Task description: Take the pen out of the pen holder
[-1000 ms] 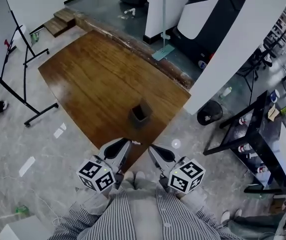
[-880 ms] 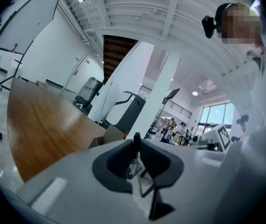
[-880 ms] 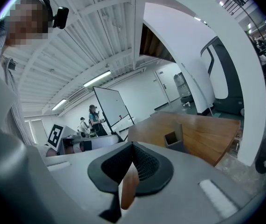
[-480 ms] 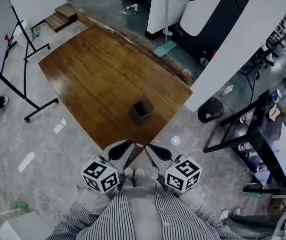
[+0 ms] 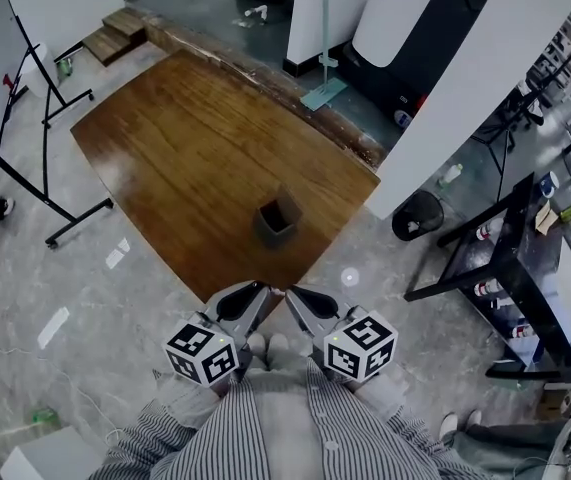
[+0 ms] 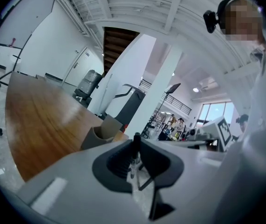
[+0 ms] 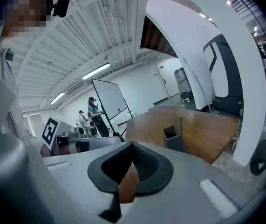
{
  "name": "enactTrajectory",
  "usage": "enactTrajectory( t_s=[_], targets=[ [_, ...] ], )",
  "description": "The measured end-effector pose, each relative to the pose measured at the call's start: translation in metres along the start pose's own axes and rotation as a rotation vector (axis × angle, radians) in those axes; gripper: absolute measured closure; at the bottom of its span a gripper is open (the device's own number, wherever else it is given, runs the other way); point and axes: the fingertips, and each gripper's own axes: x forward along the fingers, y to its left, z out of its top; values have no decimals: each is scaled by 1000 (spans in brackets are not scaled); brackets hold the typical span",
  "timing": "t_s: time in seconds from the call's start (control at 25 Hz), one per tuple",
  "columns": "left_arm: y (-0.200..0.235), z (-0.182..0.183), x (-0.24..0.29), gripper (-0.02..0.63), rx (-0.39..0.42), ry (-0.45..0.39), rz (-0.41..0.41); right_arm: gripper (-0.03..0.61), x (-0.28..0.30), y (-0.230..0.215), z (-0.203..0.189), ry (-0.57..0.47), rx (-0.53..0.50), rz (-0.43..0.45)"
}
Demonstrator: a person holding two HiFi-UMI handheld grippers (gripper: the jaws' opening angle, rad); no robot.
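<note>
1. Left gripper (image 6: 136, 143): its jaws are clenched on the pen (image 6: 134, 149), a thin dark rod that stands upright between the pads, its tip just above the jaw tips.
2. Right gripper (image 7: 133, 146): its jaws are pressed together at the tips, with nothing between them.
3. Pen holder (image 5: 277, 220): a dark grey, square-mouthed box, upright on the wooden desk (image 5: 185, 148) near its closest corner. It stands well apart from both grippers and ahead of them.
4. Pen position: outside the pen holder, in the left gripper, just off the near edge of the desk.
5. Head view: the two grippers sit side by side with their tips close together, and striped sleeves (image 5: 210, 438) show below them.
</note>
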Motion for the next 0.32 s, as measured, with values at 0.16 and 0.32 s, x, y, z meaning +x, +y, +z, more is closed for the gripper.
enactTrajectory(
  t_s=[0.16,0.32],
  targets=[
    [-1,-1,1,565,-11,1,-8,580,0,1,-1,10,-6,4],
    [-2,0,1,565,-21,-3,-24,580,3,3,1,8,-6,11]
  ],
)
